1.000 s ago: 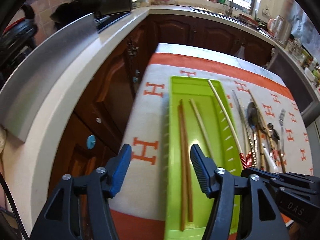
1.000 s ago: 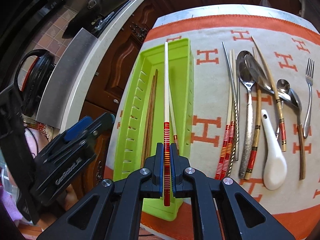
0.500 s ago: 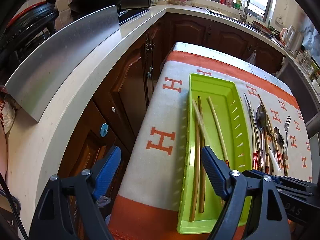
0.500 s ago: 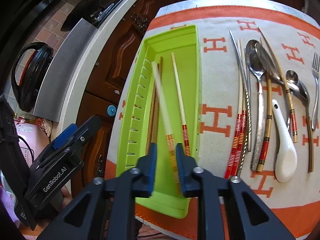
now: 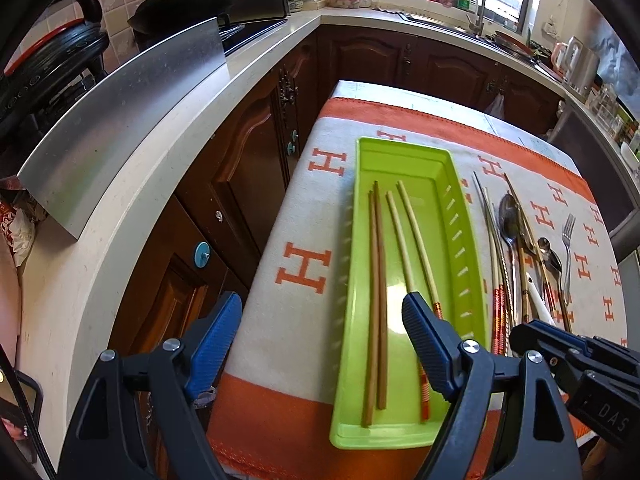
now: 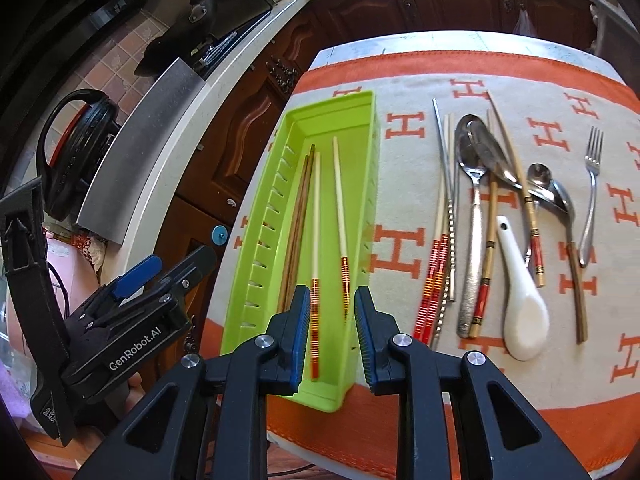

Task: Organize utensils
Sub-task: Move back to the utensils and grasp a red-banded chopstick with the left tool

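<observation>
The right tool (image 6: 332, 320) hangs just above the near end of the green tray (image 6: 362, 152), its jaws having just parted, nothing gripped; a pale red-banded chopstick (image 6: 315, 240) lies loose below and ahead of it, lengthwise beside its mate (image 6: 340, 216) and a brown pair (image 6: 298, 216), so like pieces sit together. The left tool (image 5: 320, 332) hovers open and empty at the tray's near left edge. To the right tool's right, unsorted spoons, chopsticks and a fork (image 6: 591, 192) crowd the surface, with open cloth between them and the tray.

White countertop (image 5: 132, 184), wooden cabinets (image 5: 248, 168), sink faucet (image 5: 478, 4)
</observation>
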{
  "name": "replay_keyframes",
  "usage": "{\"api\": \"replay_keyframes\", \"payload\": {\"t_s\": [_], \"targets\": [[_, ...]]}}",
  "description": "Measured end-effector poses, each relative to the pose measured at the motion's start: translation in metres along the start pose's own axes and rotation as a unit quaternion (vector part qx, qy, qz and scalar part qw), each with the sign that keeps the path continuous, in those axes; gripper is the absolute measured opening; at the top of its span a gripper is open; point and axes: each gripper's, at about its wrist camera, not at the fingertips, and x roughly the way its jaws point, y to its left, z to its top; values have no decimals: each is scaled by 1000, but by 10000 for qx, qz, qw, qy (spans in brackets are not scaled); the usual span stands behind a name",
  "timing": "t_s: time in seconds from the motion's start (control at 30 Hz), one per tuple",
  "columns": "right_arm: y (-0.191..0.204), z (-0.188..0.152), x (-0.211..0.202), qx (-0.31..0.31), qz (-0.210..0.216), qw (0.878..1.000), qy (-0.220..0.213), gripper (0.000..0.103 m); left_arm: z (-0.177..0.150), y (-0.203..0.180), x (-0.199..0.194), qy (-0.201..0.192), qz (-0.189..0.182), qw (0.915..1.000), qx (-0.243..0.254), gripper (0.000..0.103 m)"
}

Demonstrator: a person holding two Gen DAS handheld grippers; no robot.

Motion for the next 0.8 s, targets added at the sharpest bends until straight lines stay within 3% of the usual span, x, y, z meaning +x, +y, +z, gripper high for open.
{"api": "replay_keyframes", "payload": {"t_s": [0.5, 0.8], "targets": [[-49, -24, -52, 195, -49, 9987, -463, 23, -15, -51, -28, -257, 382, 9975, 534, 83], [-85, -45, -77, 435, -133, 9971, -616, 23, -25, -92, -39, -343, 281, 9947, 928, 86]]}}
